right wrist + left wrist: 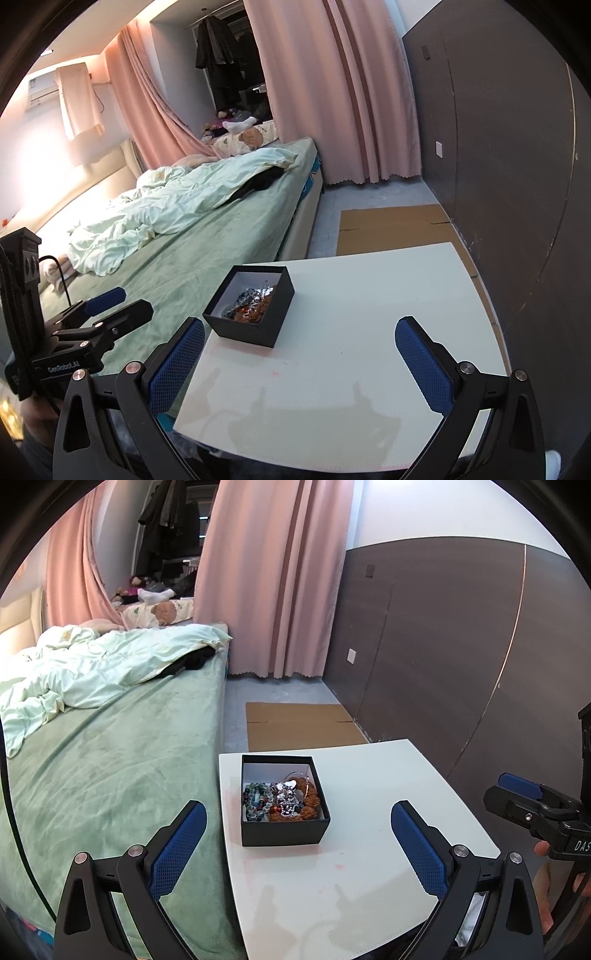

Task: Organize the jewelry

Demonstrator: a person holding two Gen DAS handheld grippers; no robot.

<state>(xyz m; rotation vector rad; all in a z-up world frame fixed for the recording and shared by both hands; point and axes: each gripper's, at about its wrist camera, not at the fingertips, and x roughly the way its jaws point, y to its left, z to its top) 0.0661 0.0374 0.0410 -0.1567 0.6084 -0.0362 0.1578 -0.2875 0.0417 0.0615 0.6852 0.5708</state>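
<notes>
With both tools held back from the work, the left gripper stands with pads spread wide and nothing between them; right gripper the same, wide and empty. Neither touches anything.

Black box sits on the white bench, toward the bench's 10 o'clock corner in the left wrist view. Jewelry is heaped inside: dark glass beads at 9 o'clock, a silver sparkly piece in the middle, knobbly brown beads at 3 o'clock. Strands look tangled.

Judgement: likely the task is about done, all pieces boxed. If any piece gets lifted, come in from above, pinch one strand only, and steady the box wall with the other gripper, since the light box would probably skid.

Bench top glossy, faint pink smears. Bed with green sheet lies at 9 o'clock, flat cardboard on the floor at 12, pink curtains beyond.
</notes>
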